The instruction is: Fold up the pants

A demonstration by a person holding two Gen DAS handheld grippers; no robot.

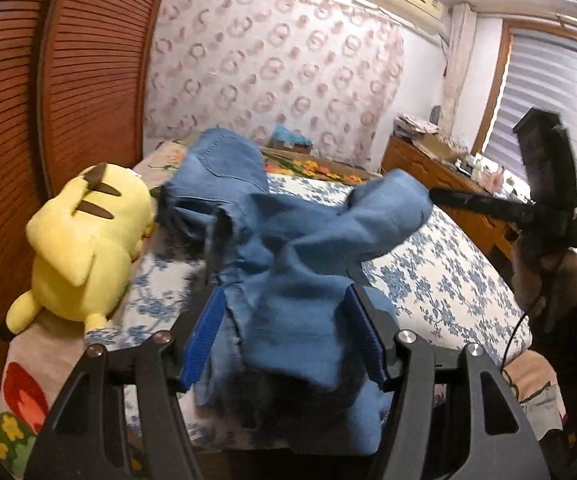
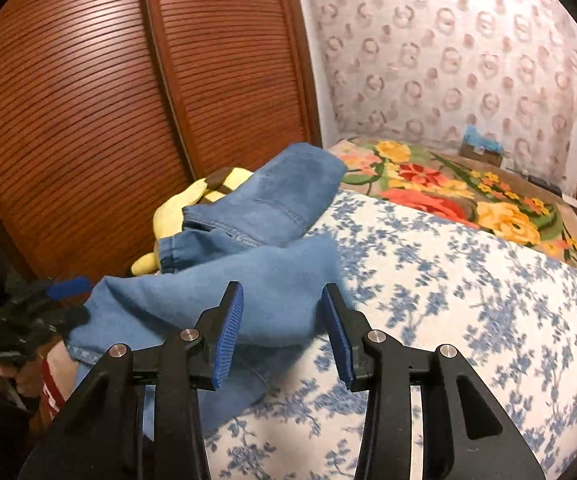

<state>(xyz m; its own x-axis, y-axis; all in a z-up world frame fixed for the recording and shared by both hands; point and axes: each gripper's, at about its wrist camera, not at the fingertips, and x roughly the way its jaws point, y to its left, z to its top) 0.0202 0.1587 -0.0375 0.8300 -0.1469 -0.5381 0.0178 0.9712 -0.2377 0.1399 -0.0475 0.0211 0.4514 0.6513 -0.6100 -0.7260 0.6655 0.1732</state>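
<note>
- Blue denim pants [image 1: 288, 240] lie rumpled in a heap on the bed's blue-floral cover [image 2: 468, 300], one end draped against a yellow plush toy [image 1: 84, 240] at about 10 o'clock in the left wrist view; no neat fold shows yet, so most of the work seems left.
- The left gripper [image 1: 284, 332] has its jaws spread, with cloth bunched between the blue pads but not pinched.
- The right gripper [image 2: 282, 332] also has its jaws apart, a rounded fold of leg lying between them at 12 o'clock.
- The fabric looks soft, thick and creased.
</note>
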